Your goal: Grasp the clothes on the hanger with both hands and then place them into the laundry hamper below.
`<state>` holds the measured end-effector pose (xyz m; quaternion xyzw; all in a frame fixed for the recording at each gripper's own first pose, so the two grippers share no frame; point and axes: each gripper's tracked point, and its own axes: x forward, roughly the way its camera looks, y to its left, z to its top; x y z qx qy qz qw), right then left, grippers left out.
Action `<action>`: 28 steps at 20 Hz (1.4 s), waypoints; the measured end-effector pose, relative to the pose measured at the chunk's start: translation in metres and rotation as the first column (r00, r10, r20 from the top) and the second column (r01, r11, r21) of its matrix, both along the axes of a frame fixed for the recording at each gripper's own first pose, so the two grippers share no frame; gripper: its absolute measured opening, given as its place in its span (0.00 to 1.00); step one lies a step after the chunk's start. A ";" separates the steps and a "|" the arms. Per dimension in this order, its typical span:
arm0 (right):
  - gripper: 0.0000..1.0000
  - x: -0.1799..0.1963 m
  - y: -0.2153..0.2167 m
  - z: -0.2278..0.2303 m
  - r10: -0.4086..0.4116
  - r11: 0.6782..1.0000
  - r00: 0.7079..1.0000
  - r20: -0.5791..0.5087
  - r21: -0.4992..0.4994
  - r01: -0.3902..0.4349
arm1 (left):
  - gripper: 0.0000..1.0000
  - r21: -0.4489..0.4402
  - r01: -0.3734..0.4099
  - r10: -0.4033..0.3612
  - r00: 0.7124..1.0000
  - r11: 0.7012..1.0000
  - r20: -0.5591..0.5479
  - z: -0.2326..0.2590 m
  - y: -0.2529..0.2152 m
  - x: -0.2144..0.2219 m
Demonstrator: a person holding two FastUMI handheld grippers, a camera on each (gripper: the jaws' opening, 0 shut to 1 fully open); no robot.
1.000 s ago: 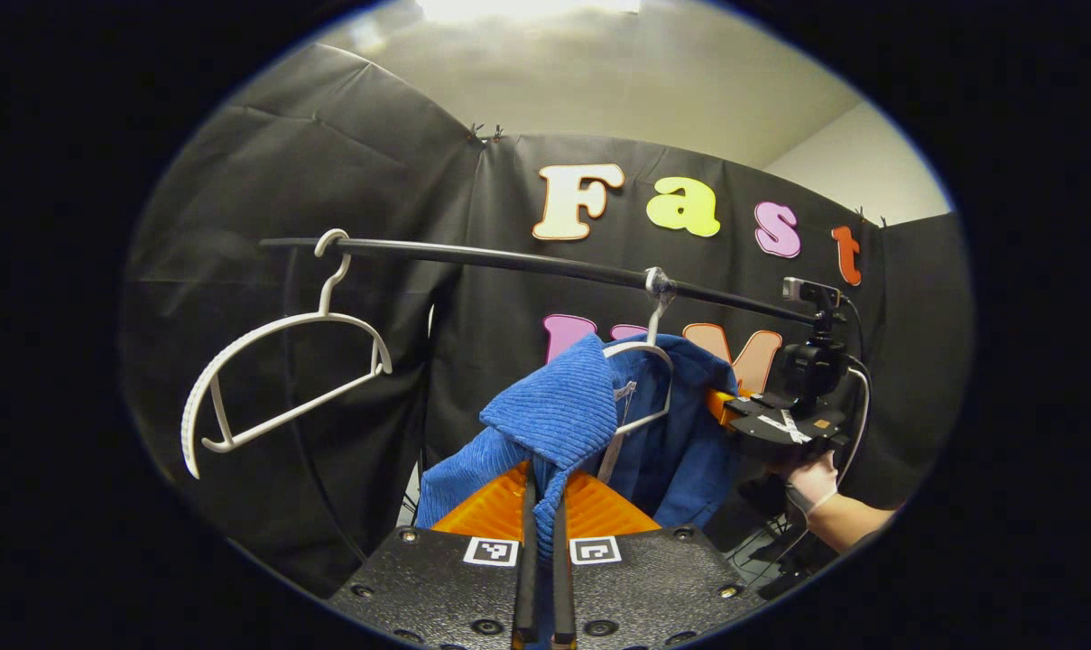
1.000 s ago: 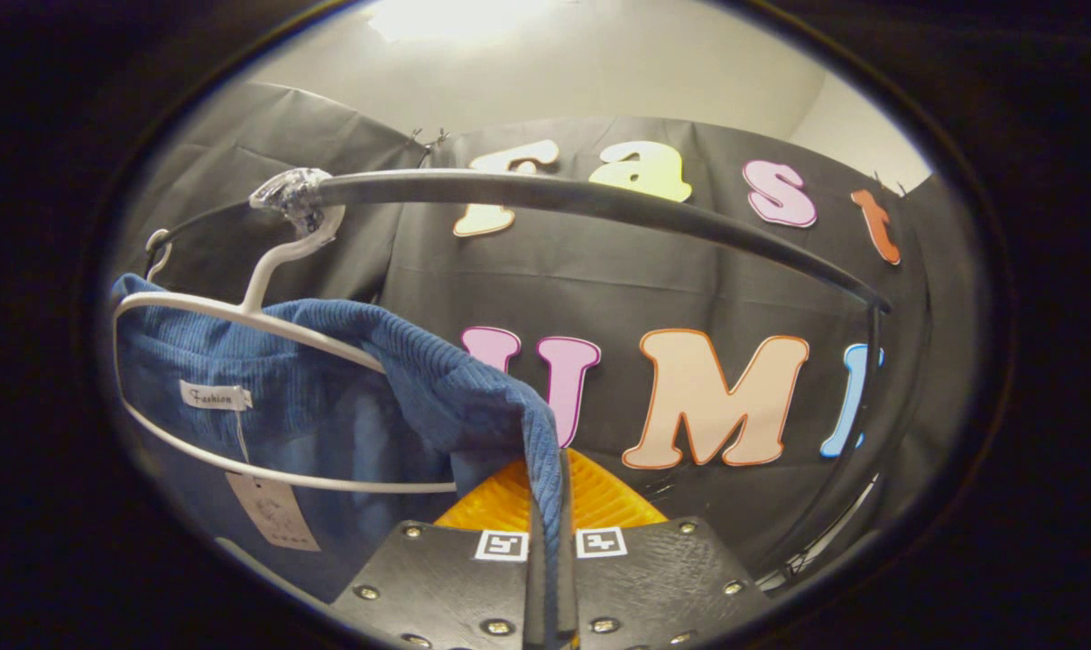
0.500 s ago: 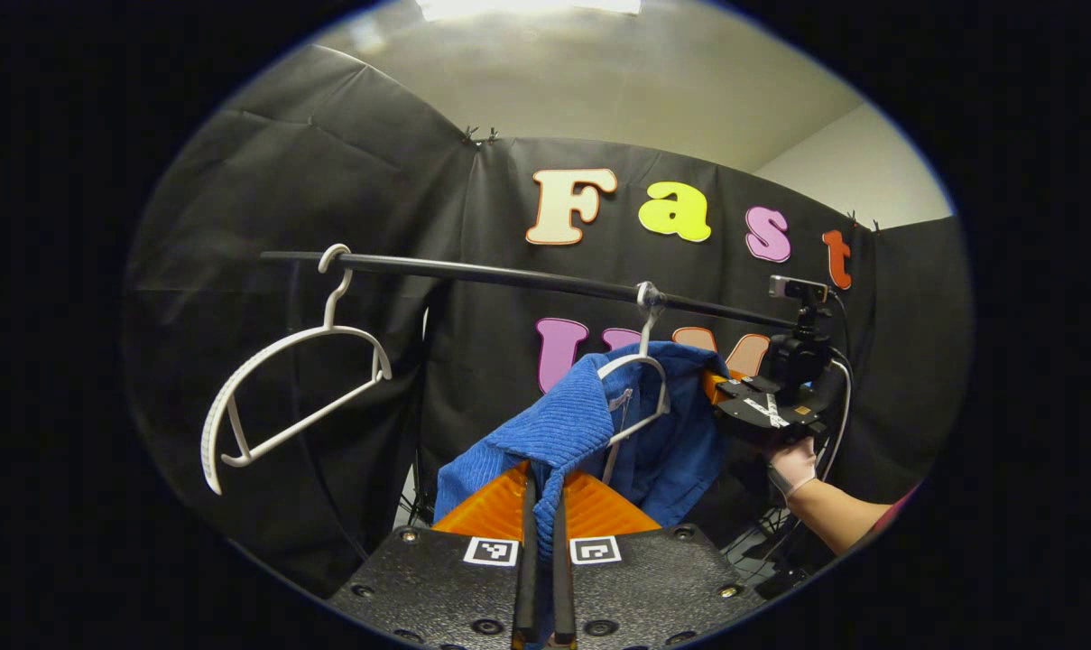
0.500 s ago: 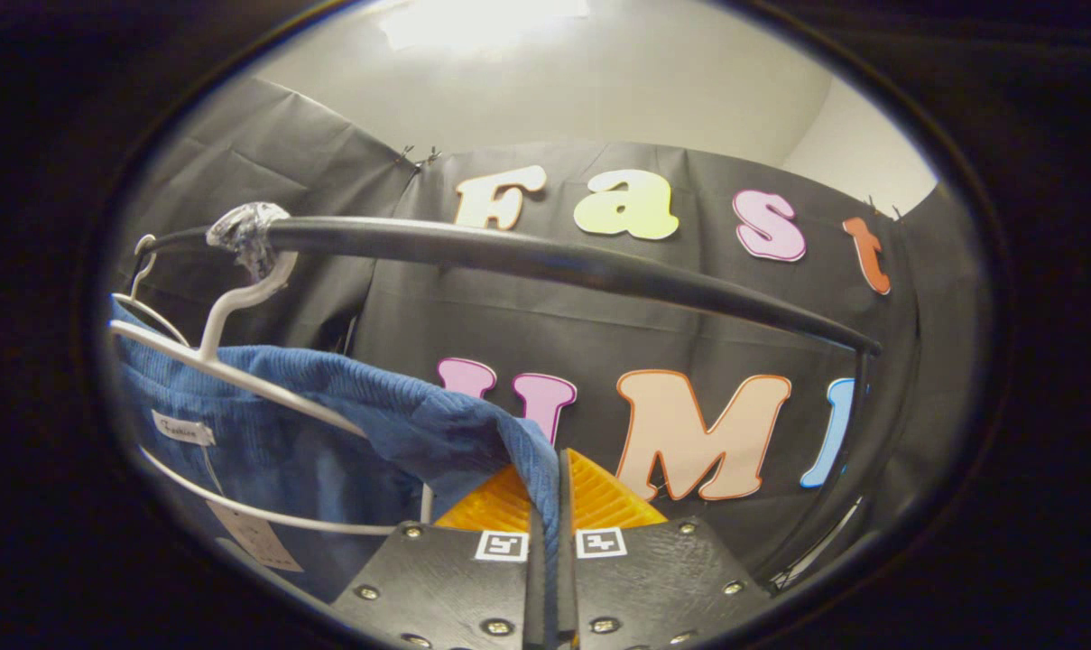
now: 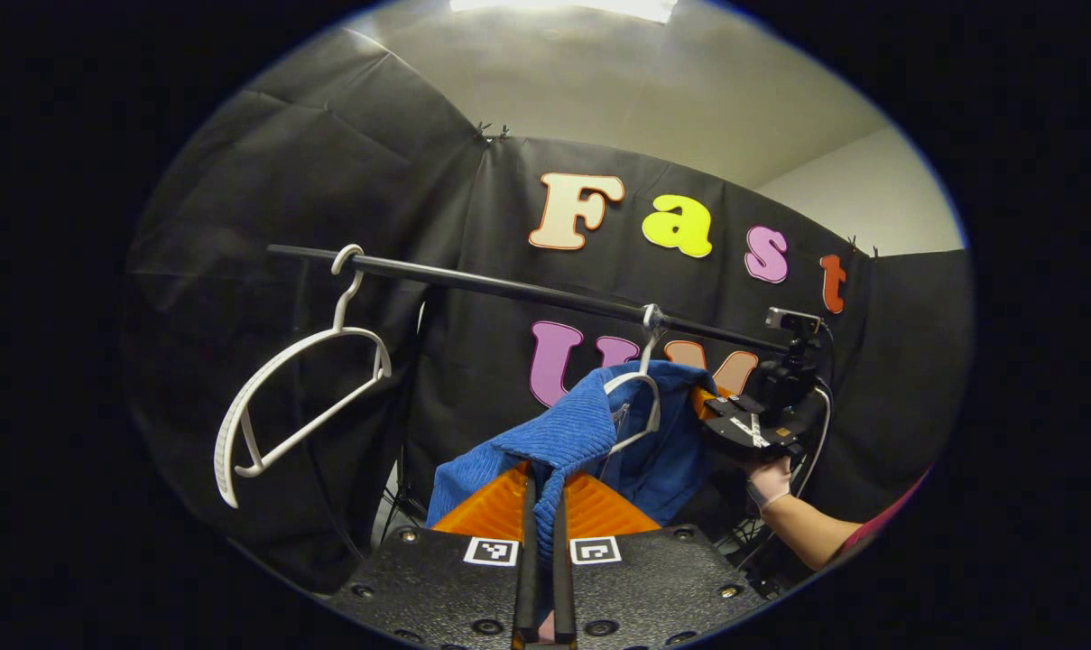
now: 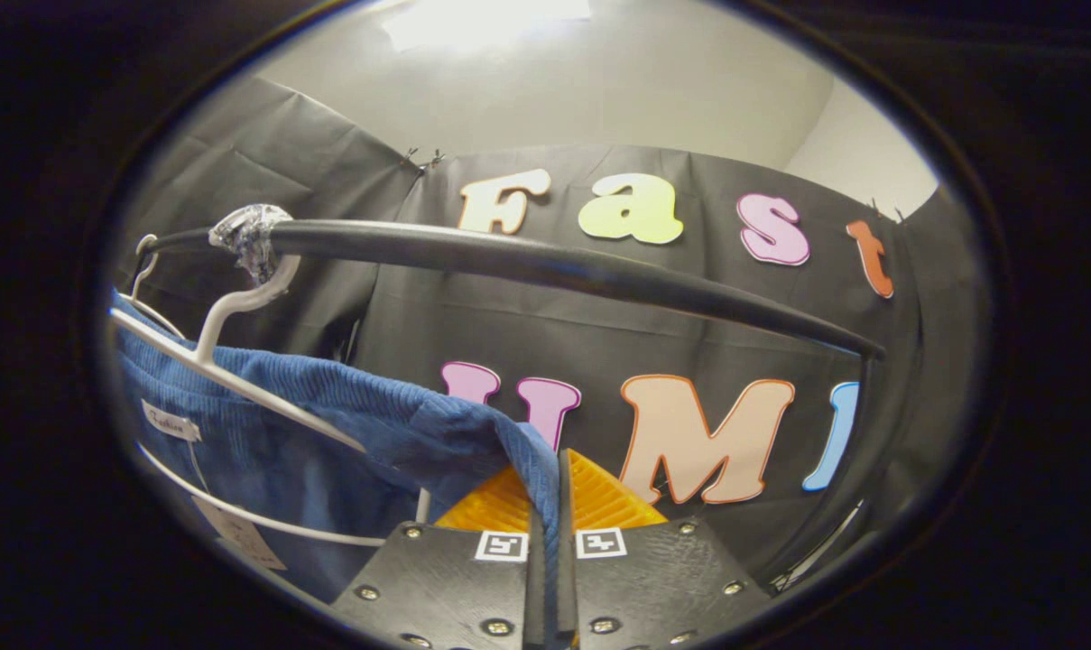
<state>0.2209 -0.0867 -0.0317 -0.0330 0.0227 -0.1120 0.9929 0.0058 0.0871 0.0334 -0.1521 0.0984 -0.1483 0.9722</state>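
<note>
We record both grippers closed on the blue corduroy garment (image 5: 559, 433): the left gripper (image 5: 541, 506) pinches one shoulder fold between its fingers, and the right gripper (image 6: 545, 506) pinches the other.

Taking the black rail (image 5: 509, 287) as reference, the garment hangs below it, still partly draped over the white hanger (image 5: 635, 406) whose hook sits on the rail. Against the pictures of a second ago, the rail now stands higher and farther off in the left gripper view, and the cloth has been drawn down and outward from the hanger on both sides. A bare white hanger (image 5: 283, 388) hangs from the rail's far left end. The right gripper (image 5: 748, 424), held by a gloved hand (image 5: 766, 483), shows below the rail's right end.

We judge the garment to be mid-removal: the shoulders are sliding off but not yet free. The hamper, somewhere below the rail, remains to be reached. Snagging on the hanger arm is the present risk.
</note>
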 end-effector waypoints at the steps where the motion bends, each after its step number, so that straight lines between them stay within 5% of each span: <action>1: 0.05 0.001 0.000 0.001 0.002 1.000 1.000 0.000 -0.002 -0.002 | 0.07 0.000 0.004 -0.004 1.000 1.000 0.002 0.001 0.002 0.001; 18: 0.05 0.014 0.010 0.004 0.024 1.000 1.000 0.015 -0.006 -0.024 | 0.07 0.044 -0.128 0.129 0.991 0.991 -0.016 -0.027 0.063 0.044; 28: 0.05 0.022 -0.023 -0.029 -0.035 0.999 0.999 -0.031 -0.035 0.034 | 0.05 0.021 -0.080 0.080 0.997 0.997 -0.022 -0.050 0.036 0.084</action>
